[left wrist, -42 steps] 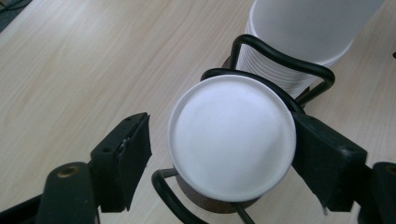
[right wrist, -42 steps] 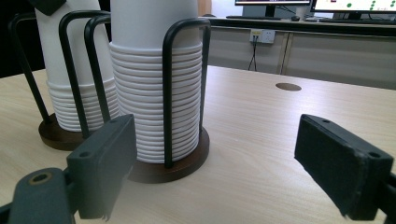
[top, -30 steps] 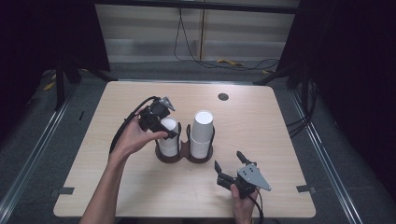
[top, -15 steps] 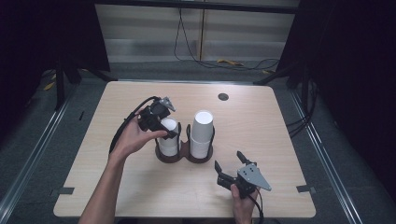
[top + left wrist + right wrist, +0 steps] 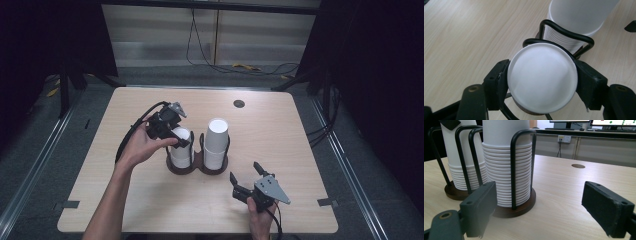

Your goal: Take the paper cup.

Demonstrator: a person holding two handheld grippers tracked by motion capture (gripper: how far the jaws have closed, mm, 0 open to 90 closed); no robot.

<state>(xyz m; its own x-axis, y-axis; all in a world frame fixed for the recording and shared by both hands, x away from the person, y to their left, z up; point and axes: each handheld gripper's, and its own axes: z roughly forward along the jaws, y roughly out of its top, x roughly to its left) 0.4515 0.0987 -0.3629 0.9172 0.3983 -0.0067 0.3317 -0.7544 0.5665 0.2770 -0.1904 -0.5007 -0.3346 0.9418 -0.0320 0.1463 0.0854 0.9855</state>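
Two stacks of upturned white paper cups stand in a black wire holder with dark round bases at the table's middle. My left gripper is shut on the top cup of the left stack, one jaw pressed against each side of it. The right stack is taller and stands free. Near the front edge, my right gripper is open and points at the holder. In the right gripper view the right stack stands just ahead of the gap between my right gripper's jaws, which touch nothing.
A round cable hole sits in the light wooden tabletop at the back right. Cables lie on the floor behind the table. Bare tabletop lies to the left and right of the holder.
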